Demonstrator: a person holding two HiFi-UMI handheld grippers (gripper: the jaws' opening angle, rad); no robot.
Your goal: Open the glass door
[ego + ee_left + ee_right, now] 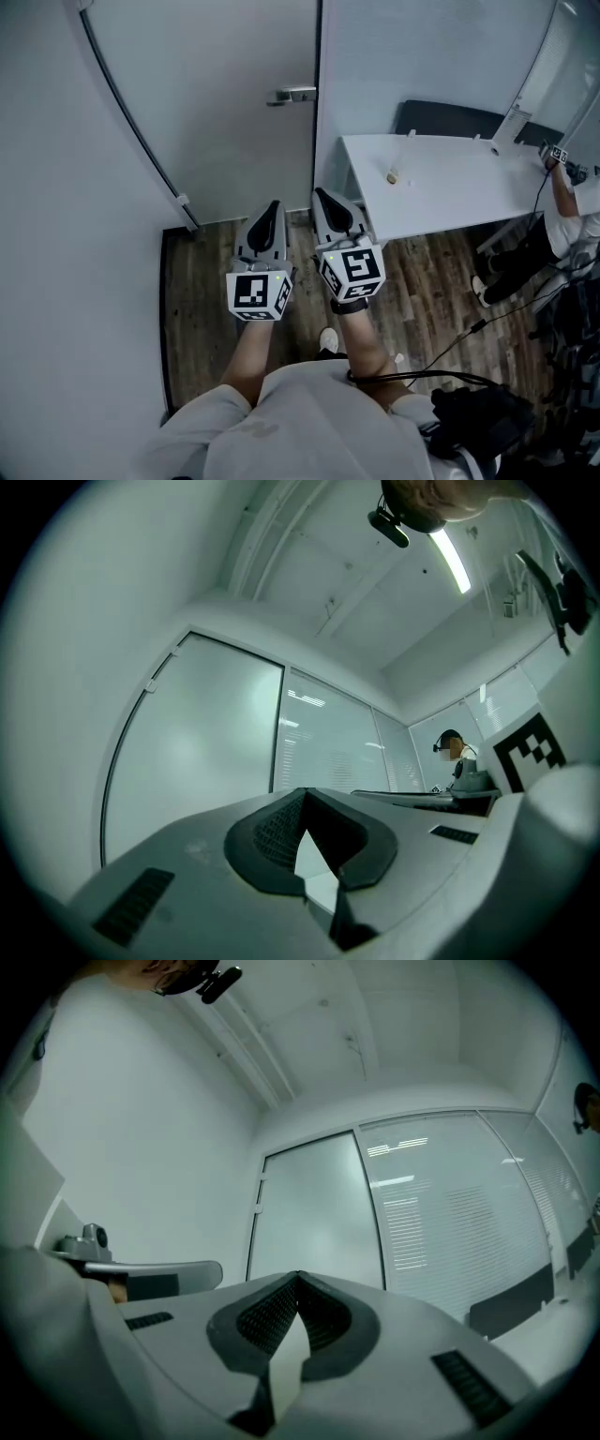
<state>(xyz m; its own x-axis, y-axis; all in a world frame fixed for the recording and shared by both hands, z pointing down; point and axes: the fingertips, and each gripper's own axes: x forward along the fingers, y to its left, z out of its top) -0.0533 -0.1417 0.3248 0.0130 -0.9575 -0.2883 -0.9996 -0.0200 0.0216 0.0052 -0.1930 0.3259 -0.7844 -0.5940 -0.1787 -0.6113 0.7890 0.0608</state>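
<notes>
A frosted glass door (pixel 225 103) stands closed ahead of me, its metal lever handle (pixel 292 95) near its right edge beside the dark frame. My left gripper (pixel 273 208) and right gripper (pixel 323 195) are side by side over the wood floor, pointing at the door's foot, well short of the handle. Both are shut with nothing between the jaws. In the left gripper view the gripper (pixel 302 794) faces the door (pixel 206 752). The right gripper (pixel 298 1279) looks at the same door (pixel 314 1213).
A white wall (pixel 66 234) closes in on the left. A white table (pixel 450 187) carrying a small object (pixel 394 176) stands at the right, against a frosted glass partition (pixel 422 47). Another person (pixel 572 202) sits at its far end. Cables (pixel 459 337) run across the floor.
</notes>
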